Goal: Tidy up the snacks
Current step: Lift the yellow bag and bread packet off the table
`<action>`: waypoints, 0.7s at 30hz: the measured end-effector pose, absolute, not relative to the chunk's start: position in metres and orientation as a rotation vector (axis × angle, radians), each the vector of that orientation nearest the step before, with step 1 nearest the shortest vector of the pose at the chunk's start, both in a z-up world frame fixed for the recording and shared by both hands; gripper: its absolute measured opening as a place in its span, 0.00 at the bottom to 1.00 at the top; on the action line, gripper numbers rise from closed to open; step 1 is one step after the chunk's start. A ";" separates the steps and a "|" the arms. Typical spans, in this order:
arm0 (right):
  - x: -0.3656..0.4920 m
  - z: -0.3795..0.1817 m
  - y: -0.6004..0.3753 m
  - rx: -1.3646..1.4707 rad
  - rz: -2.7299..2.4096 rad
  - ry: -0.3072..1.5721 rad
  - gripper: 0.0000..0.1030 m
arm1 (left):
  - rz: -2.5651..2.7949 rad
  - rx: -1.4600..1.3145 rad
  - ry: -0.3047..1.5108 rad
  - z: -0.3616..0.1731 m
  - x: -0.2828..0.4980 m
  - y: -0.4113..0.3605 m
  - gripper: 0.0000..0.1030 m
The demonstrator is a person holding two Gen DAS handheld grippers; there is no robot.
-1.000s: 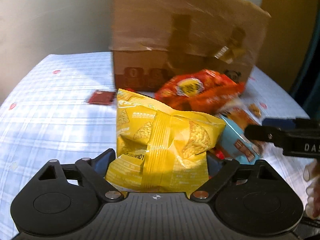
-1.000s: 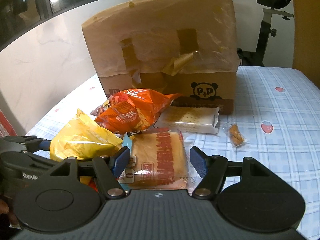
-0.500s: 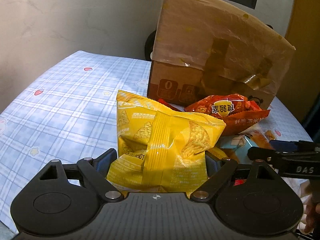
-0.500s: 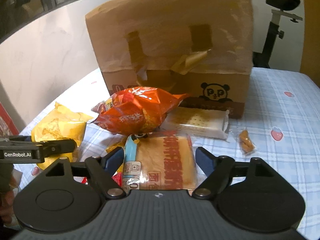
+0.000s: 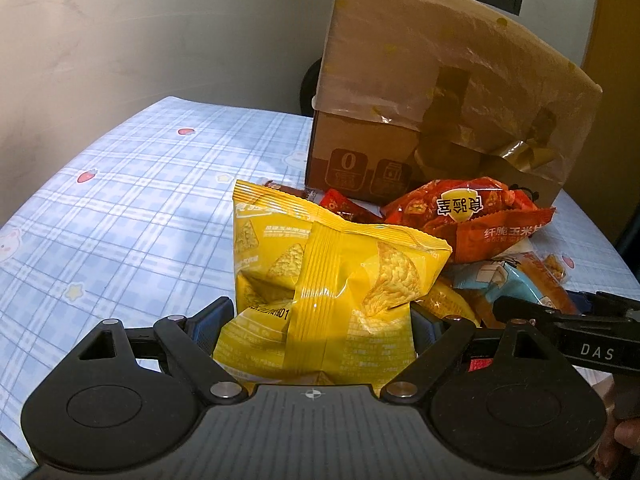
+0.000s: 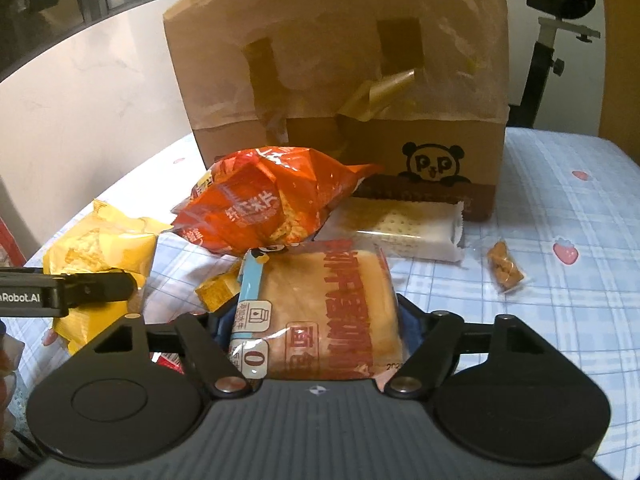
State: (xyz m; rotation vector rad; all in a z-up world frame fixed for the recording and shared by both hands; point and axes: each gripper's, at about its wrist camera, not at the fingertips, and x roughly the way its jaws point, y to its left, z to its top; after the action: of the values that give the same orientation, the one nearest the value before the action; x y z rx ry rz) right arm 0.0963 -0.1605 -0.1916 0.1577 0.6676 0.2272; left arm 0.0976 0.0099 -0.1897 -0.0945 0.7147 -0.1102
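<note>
My left gripper [image 5: 322,322] is shut on a yellow chip bag [image 5: 336,284] and holds it up in front of the camera; the bag also shows at the left of the right wrist view [image 6: 100,256]. My right gripper [image 6: 316,320] is shut on a clear-wrapped bread pack with red print and a blue edge [image 6: 320,312]. The bread pack shows at the right of the left wrist view [image 5: 516,284]. An orange chip bag [image 6: 272,204] lies beyond it, in front of a tall cardboard box [image 6: 360,80].
A white cracker pack [image 6: 404,228] lies against the box. A small wrapped brown snack [image 6: 506,270] lies to the right on the blue plaid cloth [image 6: 560,280]. Small red packets [image 5: 340,208] lie near the box. An exercise bike [image 6: 560,32] stands behind.
My left gripper has carried the yellow bag up and to the left, away from the pile. My right gripper has closed in on the bread pack and moved slightly nearer the box.
</note>
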 end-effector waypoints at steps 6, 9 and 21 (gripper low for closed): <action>0.095 -0.192 -0.163 0.179 0.238 0.656 0.72 | -0.108 -0.099 0.714 -0.191 0.097 0.012 0.87; 0.094 -0.192 -0.166 0.198 0.243 0.655 0.72 | -0.109 -0.105 0.716 -0.189 0.097 0.014 0.87; 0.084 -0.170 -0.187 0.215 0.179 0.631 0.72 | -0.104 -0.158 0.630 -0.150 0.094 0.035 0.87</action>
State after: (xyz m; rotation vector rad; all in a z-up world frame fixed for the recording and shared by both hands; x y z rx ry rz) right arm 0.0841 -0.1868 -0.1700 0.2153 0.6311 0.1789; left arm 0.0944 0.0352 -0.1496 -0.1576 0.6295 -0.1042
